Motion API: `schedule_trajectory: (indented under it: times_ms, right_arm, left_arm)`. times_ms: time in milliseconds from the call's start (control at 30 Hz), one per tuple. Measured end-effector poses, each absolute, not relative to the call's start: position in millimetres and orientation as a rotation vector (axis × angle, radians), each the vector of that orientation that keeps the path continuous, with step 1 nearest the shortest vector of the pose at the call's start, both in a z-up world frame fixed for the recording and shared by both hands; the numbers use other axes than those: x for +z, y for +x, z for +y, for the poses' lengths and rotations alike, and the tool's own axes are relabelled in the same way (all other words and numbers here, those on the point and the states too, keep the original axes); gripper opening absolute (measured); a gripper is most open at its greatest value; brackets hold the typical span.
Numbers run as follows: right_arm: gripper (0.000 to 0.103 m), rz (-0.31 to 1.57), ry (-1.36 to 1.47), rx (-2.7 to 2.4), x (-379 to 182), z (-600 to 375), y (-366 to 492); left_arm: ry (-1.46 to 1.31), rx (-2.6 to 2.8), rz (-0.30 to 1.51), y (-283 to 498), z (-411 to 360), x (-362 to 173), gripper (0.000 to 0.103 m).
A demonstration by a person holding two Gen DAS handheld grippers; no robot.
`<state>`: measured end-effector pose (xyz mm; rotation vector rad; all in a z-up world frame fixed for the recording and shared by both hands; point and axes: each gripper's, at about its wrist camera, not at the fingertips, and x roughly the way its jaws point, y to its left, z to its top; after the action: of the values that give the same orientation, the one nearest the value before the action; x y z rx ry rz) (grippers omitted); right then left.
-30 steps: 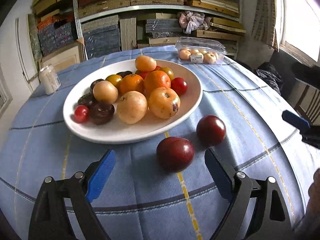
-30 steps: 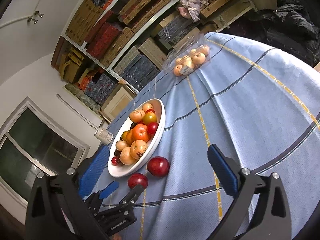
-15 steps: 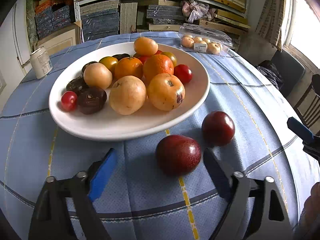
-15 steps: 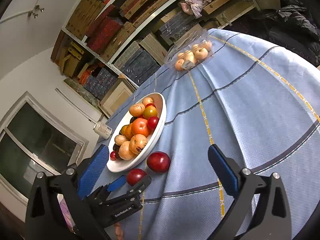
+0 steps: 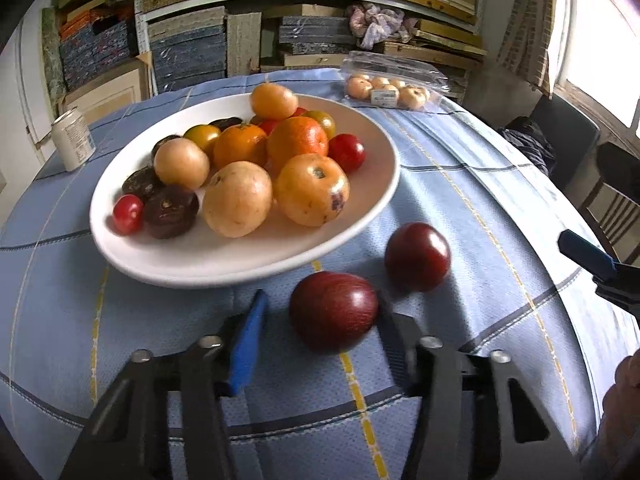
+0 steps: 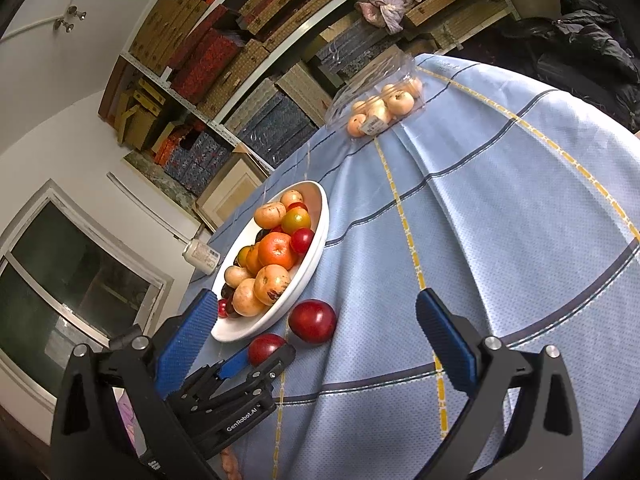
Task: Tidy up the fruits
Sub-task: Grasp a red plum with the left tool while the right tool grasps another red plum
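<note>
A white plate [image 5: 168,264] holds several fruits: oranges, pale apples, tomatoes, dark plums. Two dark red plums lie on the blue tablecloth in front of it. My left gripper [image 5: 320,320] straddles the nearer plum [image 5: 334,310]; its jaws have narrowed around it, the right finger touching and the left blue pad [image 5: 246,344] a little apart. The second plum [image 5: 418,256] sits just right and beyond. My right gripper [image 6: 312,344] is open and empty, held above the table to the right. From there I see the plate [image 6: 312,256], both plums [image 6: 312,320] and the left gripper [image 6: 260,356].
A clear plastic box of pale fruits [image 5: 386,88] lies at the table's far side, also in the right wrist view [image 6: 380,110]. A white can [image 5: 74,144] stands far left. Shelves of boxes behind; a chair [image 5: 616,200] at the right.
My left gripper moved forward and down to the nearer plum and its jaws closed in around it. The right gripper stayed open and barely moved.
</note>
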<state>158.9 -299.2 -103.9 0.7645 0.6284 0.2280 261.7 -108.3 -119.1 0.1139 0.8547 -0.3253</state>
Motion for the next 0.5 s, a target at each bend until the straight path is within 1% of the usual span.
schedule_trajectory:
  times_ms: [33,400,433,500]
  right_arm:
    - [0.097,0.630,0.764,0.228,-104,-299,159]
    - [0.097,0.640,0.739,0.217,-108,-296,163]
    - [0.097,0.649,0.715,0.219,-109,-293,164]
    - [0.097,0.695,0.565,0.218,-108,-274,169]
  left_arm:
    - [0.118,-0.331,0.853,261,-109,-119,0.041]
    - [0.089,-0.315,0.834,257,-103,-116,0.041]
    - [0.094,-0.310,0.825,255,-102,-115,0.041]
    - [0.110,-0.290,0.792,247,-96,-108,0.041]
